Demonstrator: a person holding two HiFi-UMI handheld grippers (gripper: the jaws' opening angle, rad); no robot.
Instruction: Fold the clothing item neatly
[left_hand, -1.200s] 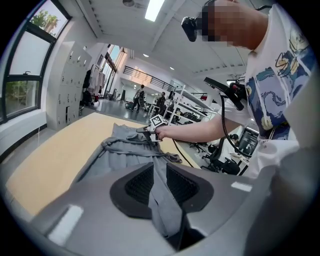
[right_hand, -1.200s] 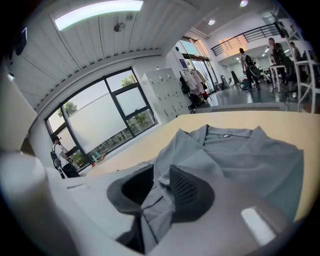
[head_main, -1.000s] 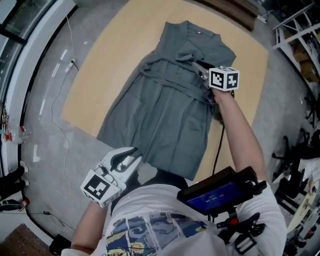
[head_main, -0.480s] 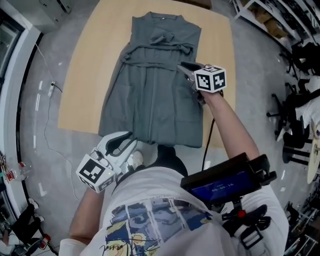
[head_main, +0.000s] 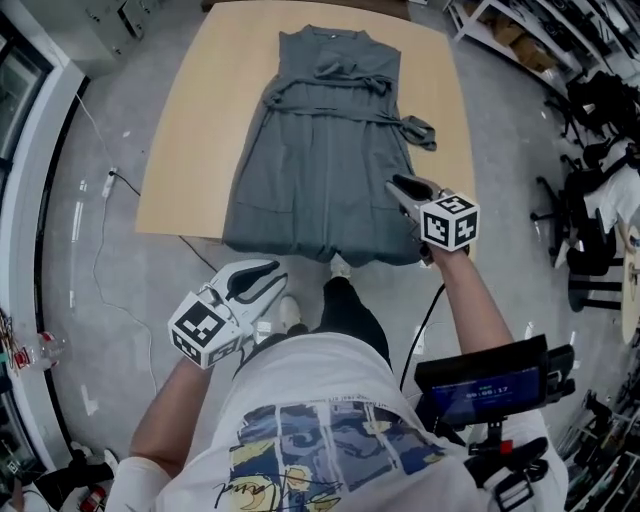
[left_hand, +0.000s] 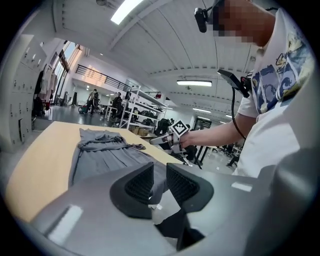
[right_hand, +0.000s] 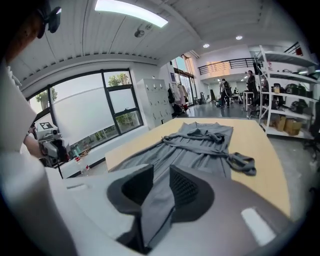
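A grey sleeveless dress (head_main: 325, 150) lies flat and lengthwise on a wooden table (head_main: 200, 120), collar far, hem draped over the near edge. Its belt tie (head_main: 420, 132) trails off onto the wood at the right. My right gripper (head_main: 398, 185) hovers above the dress's lower right edge, jaws a little apart, nothing pinched; through the gap in the right gripper view (right_hand: 161, 180) I see only the dress (right_hand: 200, 145) below. My left gripper (head_main: 268, 270) hangs off the table, over the floor near the hem, narrowly open and empty (left_hand: 160, 175). The left gripper view shows the right gripper (left_hand: 152, 141) above the table edge.
The person's shoe (head_main: 290, 310) and dark trouser leg stand at the table's near edge. A cable (head_main: 110, 180) runs over the floor at the left. Shelving (head_main: 520, 30) and dark chairs (head_main: 600, 100) crowd the right side. Bare wood flanks the dress on both sides.
My right gripper has drawn back from the waist belt along the dress's right edge to near the hem. The belt tie now lies out to the right. The left gripper stays below the table edge.
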